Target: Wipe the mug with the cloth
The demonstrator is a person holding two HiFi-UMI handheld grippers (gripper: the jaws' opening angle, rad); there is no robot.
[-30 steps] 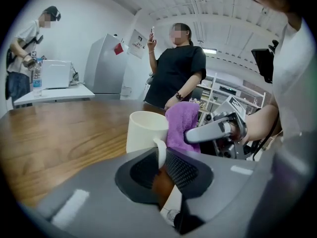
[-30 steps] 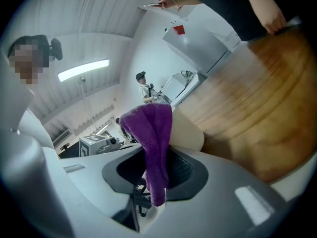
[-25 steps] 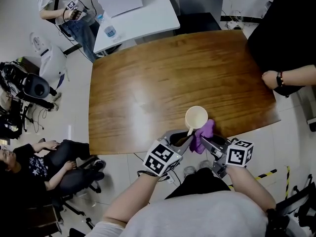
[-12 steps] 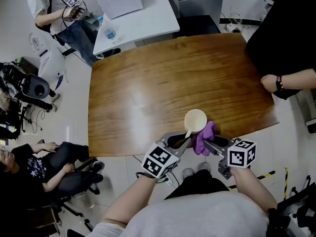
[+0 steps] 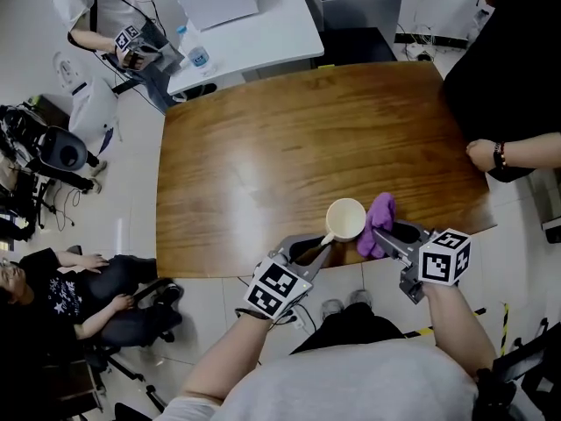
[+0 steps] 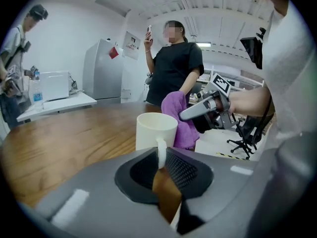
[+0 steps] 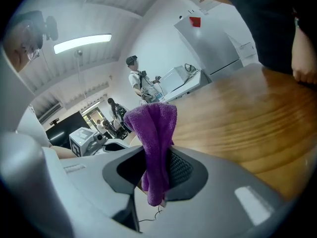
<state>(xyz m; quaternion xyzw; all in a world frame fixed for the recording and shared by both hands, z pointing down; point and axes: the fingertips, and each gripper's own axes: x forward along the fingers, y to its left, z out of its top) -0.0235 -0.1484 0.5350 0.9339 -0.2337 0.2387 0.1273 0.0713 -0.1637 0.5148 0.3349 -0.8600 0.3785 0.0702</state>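
Observation:
A cream mug is held over the near edge of the wooden table. My left gripper is shut on its handle, and in the left gripper view the handle runs down between the jaws with the mug upright beyond. My right gripper is shut on a purple cloth, which sits just to the right of the mug, close against its side. In the right gripper view the cloth stands bunched up between the jaws. The left gripper view shows the cloth beside the mug's right wall.
A person in black stands at the table's far right, one hand resting on the edge. A white table with a box and a bottle lies beyond. People sit and stand on the left, beside equipment on the floor.
My right gripper and the cloth have swung from below the mug out to its right side and slightly up. The mug and left gripper have barely moved.

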